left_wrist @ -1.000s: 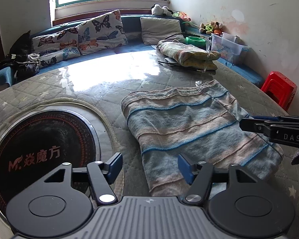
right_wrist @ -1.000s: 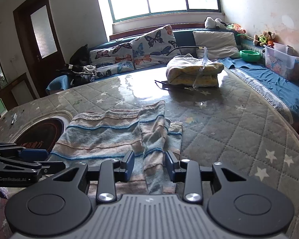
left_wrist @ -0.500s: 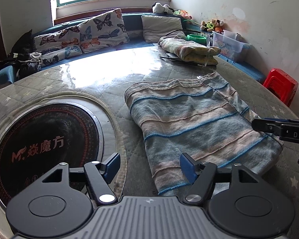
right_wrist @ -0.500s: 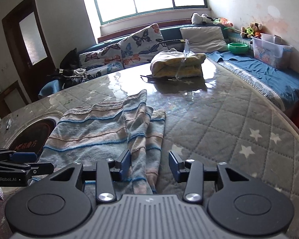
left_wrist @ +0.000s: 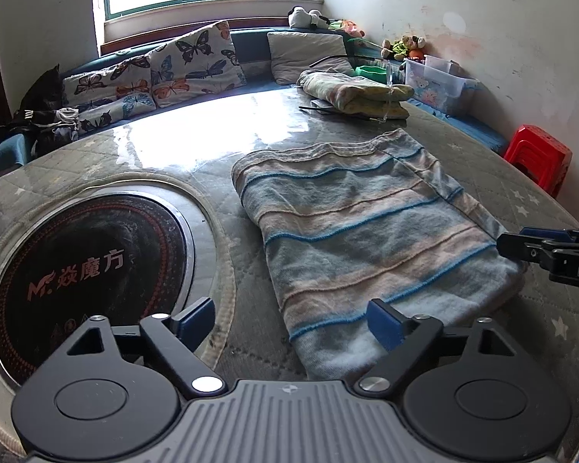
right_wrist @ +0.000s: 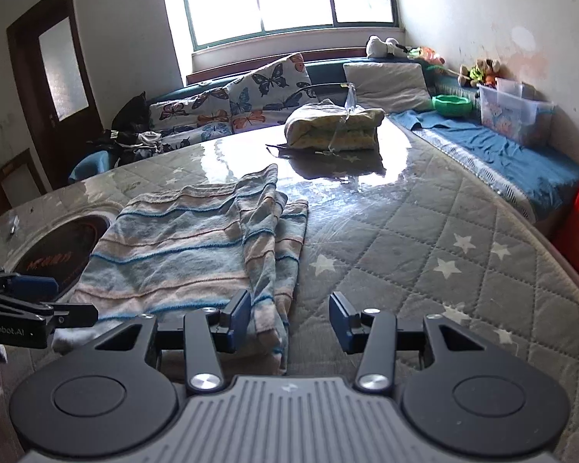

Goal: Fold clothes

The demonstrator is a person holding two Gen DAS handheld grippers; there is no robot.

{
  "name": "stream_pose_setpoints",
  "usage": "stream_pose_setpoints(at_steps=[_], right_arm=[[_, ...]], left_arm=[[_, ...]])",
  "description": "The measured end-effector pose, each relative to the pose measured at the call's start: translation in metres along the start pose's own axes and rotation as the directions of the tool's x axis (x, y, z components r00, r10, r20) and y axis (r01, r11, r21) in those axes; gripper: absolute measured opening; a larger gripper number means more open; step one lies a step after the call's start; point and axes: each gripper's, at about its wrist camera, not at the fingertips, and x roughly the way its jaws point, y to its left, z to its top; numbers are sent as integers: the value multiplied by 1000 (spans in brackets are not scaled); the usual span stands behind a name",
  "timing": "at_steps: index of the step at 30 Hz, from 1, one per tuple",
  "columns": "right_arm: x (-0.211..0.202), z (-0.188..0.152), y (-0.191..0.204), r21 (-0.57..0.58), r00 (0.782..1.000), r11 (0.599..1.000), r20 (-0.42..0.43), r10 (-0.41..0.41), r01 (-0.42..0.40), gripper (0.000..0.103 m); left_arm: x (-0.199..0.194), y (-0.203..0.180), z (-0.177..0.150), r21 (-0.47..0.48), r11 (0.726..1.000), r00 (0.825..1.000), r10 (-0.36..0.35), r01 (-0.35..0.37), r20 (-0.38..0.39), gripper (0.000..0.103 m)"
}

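A striped blue, grey and pink garment (left_wrist: pixel 359 223) lies folded flat on the round quilted table; it also shows in the right wrist view (right_wrist: pixel 197 247), with a bunched fold along its right side. My left gripper (left_wrist: pixel 291 324) is open and empty, just short of the garment's near left corner. My right gripper (right_wrist: pixel 287 316) is open and empty over the garment's near right edge. The right gripper's fingertips (left_wrist: pixel 521 245) show at the right of the left wrist view, the left gripper's fingertips (right_wrist: pixel 34 285) at the left of the right wrist view.
A round black induction plate (left_wrist: pixel 85 270) is set into the table (right_wrist: pixel 424 254) left of the garment. A folded yellowish blanket (right_wrist: pixel 332 127) lies at the far side. A bench with butterfly cushions (left_wrist: pixel 154 77), a plastic box (right_wrist: pixel 513 115) and a red stool (left_wrist: pixel 540 158) surround the table.
Both grippers have drawn back toward the near edge of the garment and opened wider. The garment lies as before.
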Motion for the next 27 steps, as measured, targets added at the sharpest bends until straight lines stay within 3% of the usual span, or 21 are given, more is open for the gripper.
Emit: stream_pose_setpoints(at_steps=[6,19,27], right_arm=[[-5,-6,5,-1,1000,1000,2,8,-8,52],[2,-9,1,-13,999,1000,-34,5,-5,56],[5,26,7,-67,1000,998,4,19,-19,56]], left_arm=[[-5,-6,-4,14,1000,1000,3,-4,4,98],[-1,-3,-4,16,1000,1000,24,-24,-3,99],[-2,-17,8,42,999,1000,-1,0,25,101]])
